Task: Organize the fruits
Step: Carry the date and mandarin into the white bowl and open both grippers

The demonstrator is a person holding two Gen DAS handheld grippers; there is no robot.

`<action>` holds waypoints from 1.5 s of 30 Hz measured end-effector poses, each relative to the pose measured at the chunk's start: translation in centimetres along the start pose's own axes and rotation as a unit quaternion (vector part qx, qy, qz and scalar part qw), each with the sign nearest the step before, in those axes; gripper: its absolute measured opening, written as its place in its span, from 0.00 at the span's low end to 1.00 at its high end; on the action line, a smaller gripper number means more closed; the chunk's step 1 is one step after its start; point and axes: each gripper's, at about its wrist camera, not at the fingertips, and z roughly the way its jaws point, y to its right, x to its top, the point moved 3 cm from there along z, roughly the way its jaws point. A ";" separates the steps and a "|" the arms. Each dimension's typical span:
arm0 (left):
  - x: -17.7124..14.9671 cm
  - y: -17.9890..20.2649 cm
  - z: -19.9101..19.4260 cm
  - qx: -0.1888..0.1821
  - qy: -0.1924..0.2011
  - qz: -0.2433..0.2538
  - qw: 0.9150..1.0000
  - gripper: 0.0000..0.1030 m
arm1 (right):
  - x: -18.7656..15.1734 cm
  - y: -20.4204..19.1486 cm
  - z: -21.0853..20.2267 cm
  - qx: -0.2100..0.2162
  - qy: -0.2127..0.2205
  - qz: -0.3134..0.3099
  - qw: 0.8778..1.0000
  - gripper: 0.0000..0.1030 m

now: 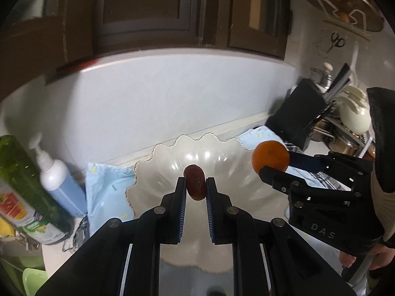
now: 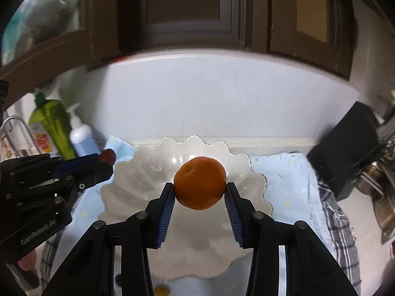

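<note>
My left gripper [image 1: 195, 181] is shut on a dark red date [image 1: 195, 182] and holds it above a white scalloped bowl [image 1: 158, 172]. My right gripper [image 2: 200, 188] is shut on an orange mandarin [image 2: 200, 183] above the same bowl [image 2: 138, 172]. The mandarin also shows in the left wrist view [image 1: 270, 157], at the bowl's right rim. The date also shows in the right wrist view [image 2: 108, 156], at the bowl's left rim. The bowl looks empty. A small yellow fruit [image 2: 161, 290] lies near the bottom edge, partly hidden.
The bowl sits on a light blue cloth [image 2: 284, 172] on a counter against a pale wall. A green bottle [image 1: 22, 187] and a white pump bottle [image 1: 59, 185] stand left. A black knife block [image 2: 345, 148] and pots [image 2: 380, 180] stand right. Dark cabinets hang above.
</note>
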 end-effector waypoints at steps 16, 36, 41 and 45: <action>-0.6 -1.5 11.8 -0.004 -0.137 -0.018 0.990 0.17 | -0.6 2.6 12.3 0.022 -0.164 0.014 0.986 0.42; 0.0 -2.8 10.7 0.029 -0.143 -0.027 0.989 0.66 | -0.2 3.6 11.5 -0.017 -0.152 0.008 0.988 0.55; 0.8 -3.1 7.0 0.038 -0.109 -0.021 0.993 0.74 | 0.5 3.5 8.1 -0.029 -0.121 0.013 0.992 0.57; 1.4 -2.2 3.1 0.046 -0.066 0.000 0.997 0.76 | 0.9 2.5 4.9 -0.031 -0.089 0.008 0.996 0.57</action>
